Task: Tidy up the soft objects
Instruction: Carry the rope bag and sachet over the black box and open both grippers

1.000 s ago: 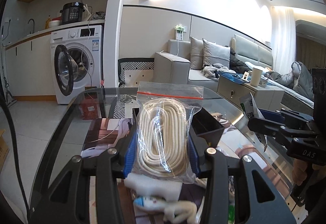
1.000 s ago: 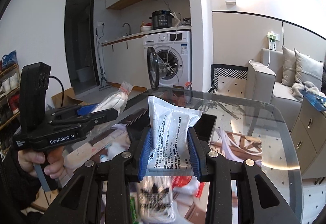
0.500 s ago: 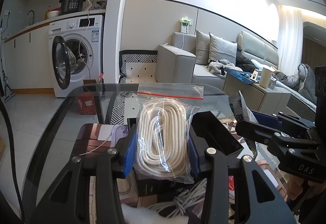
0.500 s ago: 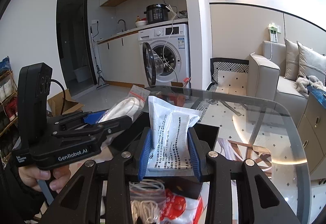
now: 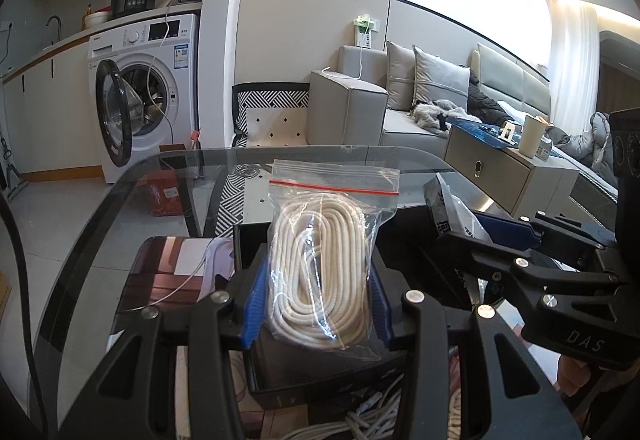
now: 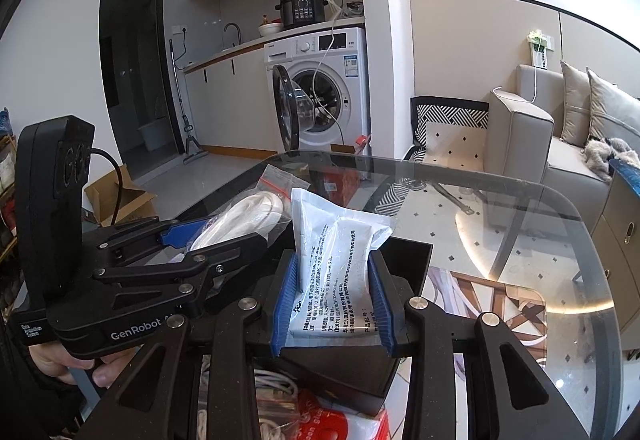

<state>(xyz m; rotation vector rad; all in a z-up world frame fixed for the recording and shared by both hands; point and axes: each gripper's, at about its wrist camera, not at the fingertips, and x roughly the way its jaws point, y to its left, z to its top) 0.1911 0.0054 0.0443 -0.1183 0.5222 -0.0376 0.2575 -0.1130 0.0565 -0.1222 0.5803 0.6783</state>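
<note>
On the left, the left gripper (image 5: 318, 304) pinches a clear zip bag of coiled white rope (image 5: 326, 260), held just above a black open box (image 5: 320, 372) on the glass bench (image 5: 120, 208). To its right, the right gripper (image 6: 334, 304) is clamped on a white printed soft pack (image 6: 340, 260), also over the box (image 6: 404, 256). Neither item is down yet, so both drops are left. More cords (image 5: 376, 412) and a red packet (image 6: 332, 424) lie on the near bench, seemingly unsorted; I'd judge the task is well short of done.
</note>
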